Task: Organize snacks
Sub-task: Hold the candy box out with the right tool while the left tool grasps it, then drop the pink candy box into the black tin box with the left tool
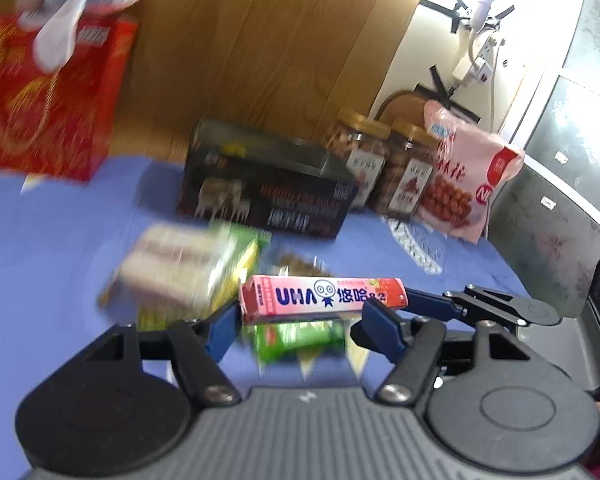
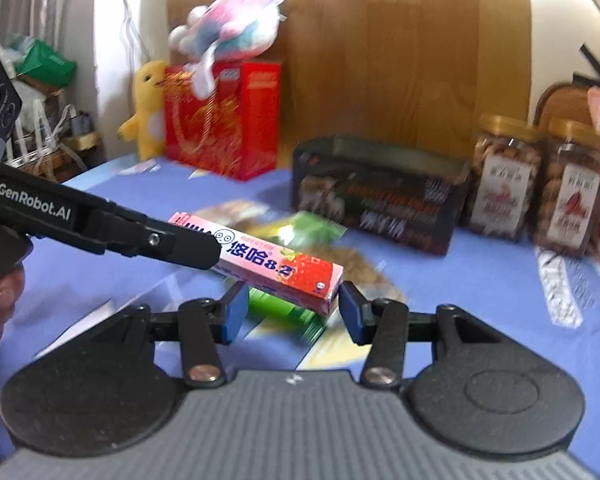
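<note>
Left hand-held gripper [image 1: 300,320] is clamped on the pink candy box [image 1: 324,295], holding it above the blue tabletop [image 1: 60,240]; right hand-held gripper [image 2: 294,306] sits released around its end.

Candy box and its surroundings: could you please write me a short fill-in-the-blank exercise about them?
1. The candy box held in the left gripper is mostly ____.
2. In the right wrist view, one end of it shows a picture of a ____.
3. Right of the black box stand ____ jars with gold lids.
4. The pastel plush toy lies on top of the ____ gift box.

Missing words: pink; strawberry; two; red
</note>
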`<action>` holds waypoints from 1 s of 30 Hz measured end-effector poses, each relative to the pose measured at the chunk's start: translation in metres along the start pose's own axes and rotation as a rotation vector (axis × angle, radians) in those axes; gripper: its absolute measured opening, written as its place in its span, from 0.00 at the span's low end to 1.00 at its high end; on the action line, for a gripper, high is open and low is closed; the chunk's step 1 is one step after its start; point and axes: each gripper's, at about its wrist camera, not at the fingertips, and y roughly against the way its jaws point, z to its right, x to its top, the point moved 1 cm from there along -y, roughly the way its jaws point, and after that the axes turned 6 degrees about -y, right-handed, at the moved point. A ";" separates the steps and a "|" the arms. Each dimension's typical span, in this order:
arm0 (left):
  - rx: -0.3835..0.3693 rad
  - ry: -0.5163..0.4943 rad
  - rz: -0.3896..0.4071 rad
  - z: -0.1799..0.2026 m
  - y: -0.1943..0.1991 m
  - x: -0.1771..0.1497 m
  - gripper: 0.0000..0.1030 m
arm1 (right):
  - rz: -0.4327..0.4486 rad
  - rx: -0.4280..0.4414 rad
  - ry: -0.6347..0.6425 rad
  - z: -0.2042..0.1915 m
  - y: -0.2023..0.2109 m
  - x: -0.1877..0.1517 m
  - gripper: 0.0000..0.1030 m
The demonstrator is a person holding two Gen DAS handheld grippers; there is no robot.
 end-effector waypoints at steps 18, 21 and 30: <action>0.058 0.030 0.143 -0.031 -0.120 0.110 0.74 | 0.130 -0.153 -0.124 0.075 -0.088 0.077 0.53; 0.030 -0.008 0.165 -0.025 -0.088 0.089 0.74 | 0.111 -0.104 -0.143 0.068 -0.068 0.062 0.53; 0.075 0.039 0.217 -0.035 0.009 -0.010 0.76 | 0.054 0.040 -0.209 0.019 -0.018 -0.002 0.53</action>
